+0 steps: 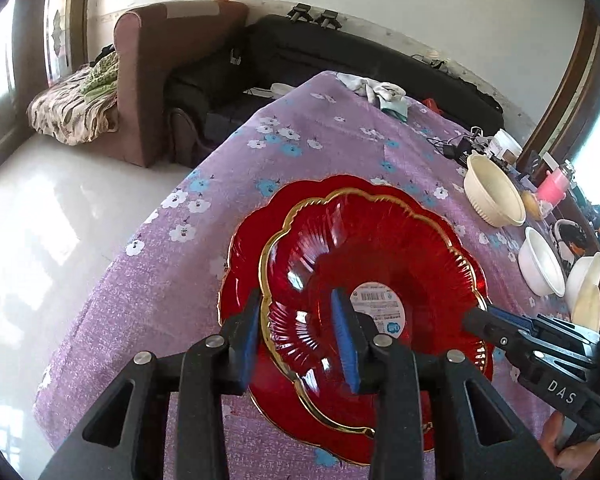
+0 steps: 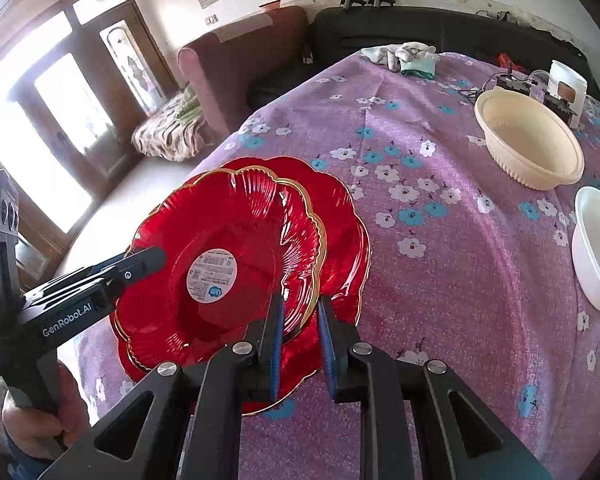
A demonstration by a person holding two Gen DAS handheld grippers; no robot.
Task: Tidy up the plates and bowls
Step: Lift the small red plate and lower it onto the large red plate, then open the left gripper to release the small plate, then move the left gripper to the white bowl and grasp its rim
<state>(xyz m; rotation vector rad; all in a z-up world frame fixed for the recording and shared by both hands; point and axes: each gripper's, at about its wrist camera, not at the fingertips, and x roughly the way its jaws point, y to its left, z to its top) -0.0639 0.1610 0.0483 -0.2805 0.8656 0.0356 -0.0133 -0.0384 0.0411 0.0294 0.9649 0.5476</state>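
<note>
My left gripper (image 1: 300, 344) and right gripper (image 2: 300, 344) straddle the upper red plate's (image 2: 228, 240) rim, pads loosened; it rests skewed on the lower plate (image 2: 340, 216) (glossy), so nudging could slide it off.

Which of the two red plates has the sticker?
The upper red plate, gold-rimmed and stacked on the lower red plate; a round white barcode sticker sits at its centre. The lower one shows none.

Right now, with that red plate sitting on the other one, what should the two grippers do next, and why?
Probably draw both back. The upper red plate already lies on the lower red plate. The left gripper and right gripper straddle its rim with gaps showing at the pads, and the cream bowl waits.
</note>
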